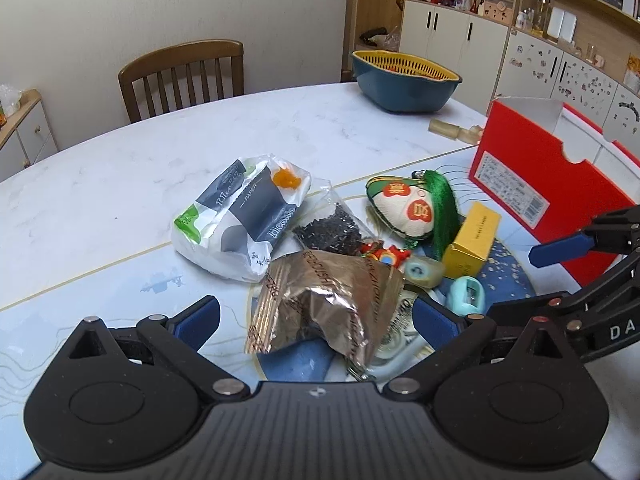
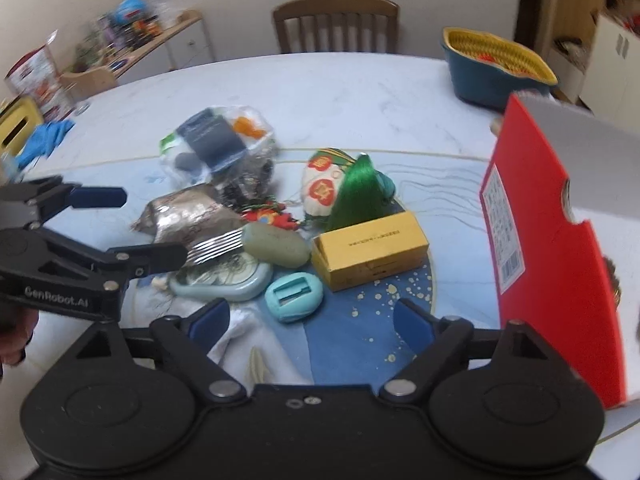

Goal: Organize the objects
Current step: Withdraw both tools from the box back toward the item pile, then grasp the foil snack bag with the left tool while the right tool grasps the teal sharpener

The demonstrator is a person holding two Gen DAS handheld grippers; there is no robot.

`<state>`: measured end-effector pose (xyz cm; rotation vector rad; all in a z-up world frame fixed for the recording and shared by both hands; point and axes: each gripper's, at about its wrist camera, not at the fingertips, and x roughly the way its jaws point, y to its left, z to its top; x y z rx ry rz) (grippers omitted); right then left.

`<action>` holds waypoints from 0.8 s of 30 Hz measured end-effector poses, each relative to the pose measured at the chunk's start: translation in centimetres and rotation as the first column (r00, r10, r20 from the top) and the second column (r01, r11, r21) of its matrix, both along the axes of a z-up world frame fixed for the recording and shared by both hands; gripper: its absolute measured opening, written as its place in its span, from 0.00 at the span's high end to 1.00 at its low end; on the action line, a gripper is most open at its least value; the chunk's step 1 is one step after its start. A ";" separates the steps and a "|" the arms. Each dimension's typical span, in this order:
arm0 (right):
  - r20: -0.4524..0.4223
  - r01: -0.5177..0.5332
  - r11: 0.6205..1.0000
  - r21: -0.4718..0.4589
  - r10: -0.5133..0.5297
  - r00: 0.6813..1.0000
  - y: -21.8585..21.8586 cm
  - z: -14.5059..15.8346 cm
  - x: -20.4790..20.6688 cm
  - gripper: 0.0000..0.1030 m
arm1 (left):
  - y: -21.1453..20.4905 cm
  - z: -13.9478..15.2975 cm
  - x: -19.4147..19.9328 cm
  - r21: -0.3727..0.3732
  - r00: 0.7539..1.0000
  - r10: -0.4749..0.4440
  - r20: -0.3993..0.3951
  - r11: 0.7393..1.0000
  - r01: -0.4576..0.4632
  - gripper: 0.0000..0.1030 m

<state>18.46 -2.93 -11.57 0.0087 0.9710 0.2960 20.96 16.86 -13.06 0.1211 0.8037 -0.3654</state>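
Observation:
A pile of small objects lies on the white table: a crinkled foil bag, a tissue pack, a clear bag of black bits, a stuffed pouch with a green tassel, a yellow box and a teal sharpener. My left gripper is open, its jaws either side of the foil bag. My right gripper is open and empty, just short of the teal sharpener and yellow box. An open red box stands to the right.
A blue and yellow basket stands at the far right of the table, with a wooden chair behind. A green-handled multi-blade tool and a pale blue case lie in the pile. A blue cloth is far left.

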 end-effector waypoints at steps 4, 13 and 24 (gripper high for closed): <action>-0.022 0.016 1.000 0.010 -0.016 1.000 0.1 -0.9 0.7 0.23 | -0.2 -0.6 1.1 -0.009 0.999 -0.017 -0.034 1.000 0.017 0.01; -0.037 -0.003 1.000 0.006 0.003 0.999 0.9 -1.8 1.4 0.36 | 0.3 -1.1 2.4 -0.063 0.997 -0.013 -0.075 0.998 0.009 0.05; -0.041 -0.015 1.000 0.003 0.015 0.999 1.4 -2.2 1.9 0.51 | 0.5 -0.9 2.4 -0.078 0.997 0.001 -0.083 0.997 -0.008 0.25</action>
